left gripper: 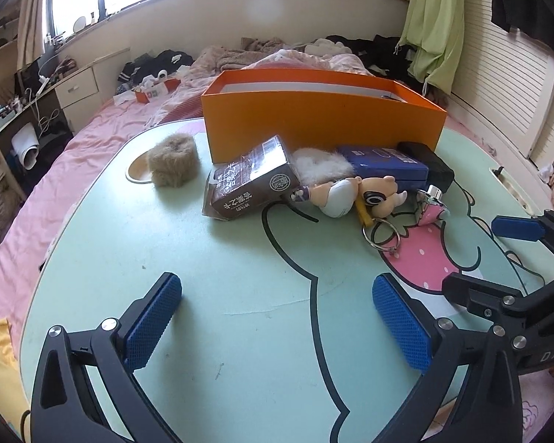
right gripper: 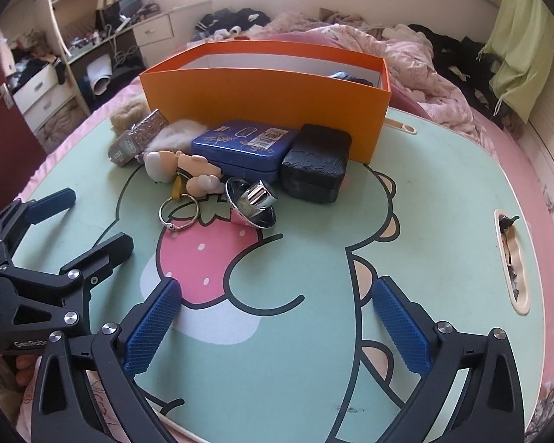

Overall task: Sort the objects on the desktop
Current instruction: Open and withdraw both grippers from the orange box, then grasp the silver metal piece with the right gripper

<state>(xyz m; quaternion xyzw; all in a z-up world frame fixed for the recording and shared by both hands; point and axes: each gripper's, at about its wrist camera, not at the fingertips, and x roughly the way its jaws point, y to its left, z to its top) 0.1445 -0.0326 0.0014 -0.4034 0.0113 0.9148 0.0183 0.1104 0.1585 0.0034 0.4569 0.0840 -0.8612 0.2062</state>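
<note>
An open orange box (left gripper: 314, 125) (right gripper: 262, 99) stands at the far side of the green cartoon table (left gripper: 221, 258). In front of it lie a brown fuzzy scrunchie (left gripper: 171, 162), a brown carton (left gripper: 251, 184), a white fluffy piece (left gripper: 321, 164), a blue tin (right gripper: 243, 147), a black case (right gripper: 315, 164), a doll keychain (right gripper: 181, 170) with a metal ring (right gripper: 179, 212), and a shiny silver cone (right gripper: 251, 203). My left gripper (left gripper: 277, 288) (right gripper: 92, 221) is open and empty over the near table. My right gripper (right gripper: 277, 291) (left gripper: 487, 258) is open beside it, also empty.
The table sits on a bed with pink sheets and heaped clothes behind the box. A desk with drawers (right gripper: 155, 29) stands at the far left. The table has a round cup recess (left gripper: 138, 170) at its left and a slot (right gripper: 511, 262) at its right edge.
</note>
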